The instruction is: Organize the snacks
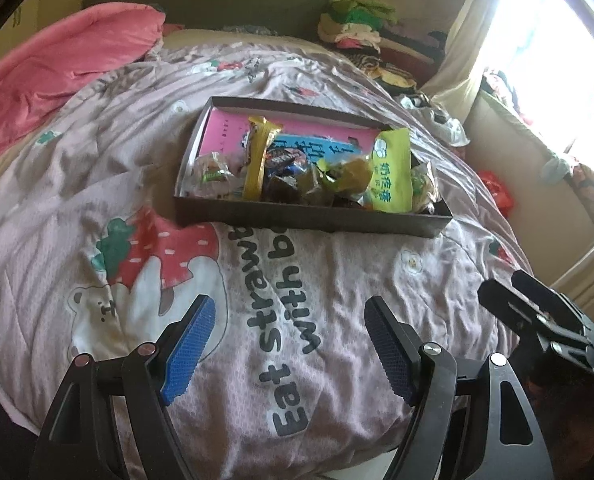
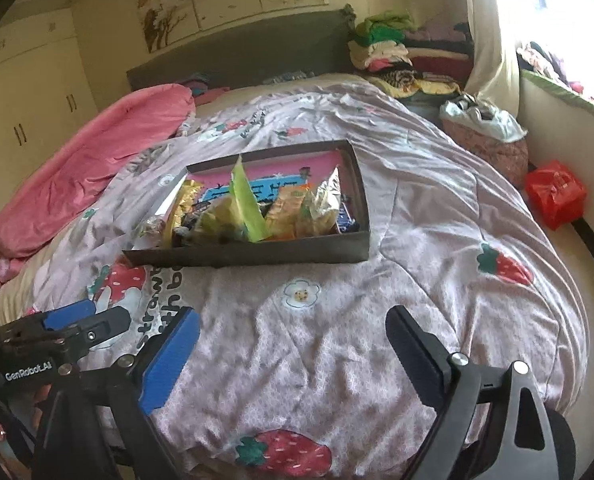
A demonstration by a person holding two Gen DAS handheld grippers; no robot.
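A shallow dark cardboard box [image 1: 309,220] is sitting on the strawberry-print quilt [image 1: 337,300] that is covering the bed, roughly at its middle, and the snacks are all lying inside it, heaped toward the near wall. That heap is probably there because the soft quilt is letting the box tilt toward the cameras. A long yellow wrapper [image 1: 259,156] is leaning up on the left of the pile; a lime-green packet [image 1: 393,172] with printed characters is resting against the right side. Small dark sweets [image 1: 285,160] and clear-wrapped pieces [image 1: 213,176] are filling the gap between them, over a pink and blue printed sheet [image 1: 225,128] that is lining the bottom.

The left gripper [image 1: 289,344] is hovering over bare quilt, near the box but apart from it, its jaws released with nothing between the blue pads [image 1: 189,344]. The right gripper [image 2: 293,356] is doing the same beside it, jaws spread wide and empty. Both are tilting downward at the box, which suggests each is being readied to take a packet.

Since nothing is lying loose on the quilt, the gathering seems done; what is likely remaining is straightening the pile. Folded clothes [image 2: 381,46] are stacked by the headboard, well apart.
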